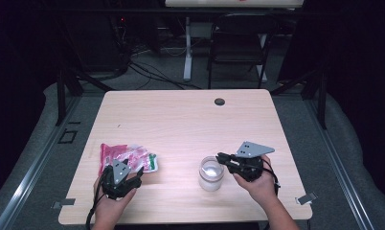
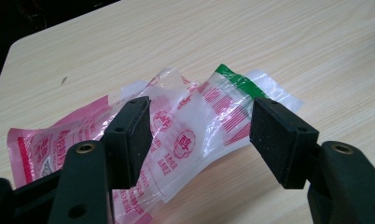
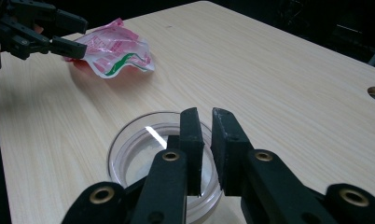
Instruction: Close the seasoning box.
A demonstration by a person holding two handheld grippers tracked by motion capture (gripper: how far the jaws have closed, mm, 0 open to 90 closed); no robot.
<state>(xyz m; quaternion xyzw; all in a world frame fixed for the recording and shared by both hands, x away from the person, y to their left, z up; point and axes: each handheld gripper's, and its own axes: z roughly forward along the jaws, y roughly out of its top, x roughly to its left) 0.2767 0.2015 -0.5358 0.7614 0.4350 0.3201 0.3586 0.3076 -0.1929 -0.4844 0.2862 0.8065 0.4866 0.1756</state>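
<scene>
- Two tools working: left tool (image 2: 199, 135) spread wide over the plastic packets (image 2: 185, 126), near the table's front-left corner.
- Right tool (image 3: 206, 154) pinching the glass jar (image 3: 129, 144) rim; next, likely closing on one packet.

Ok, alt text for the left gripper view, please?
The left gripper is open, its fingers either side of crinkled clear packets printed in pink, one with a green edge, lying on a light wooden table.

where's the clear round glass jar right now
In the high view the clear round glass jar stands near the table's front edge, right of centre, with the right tool at its rim and the pink plastic packets to its left.
</scene>
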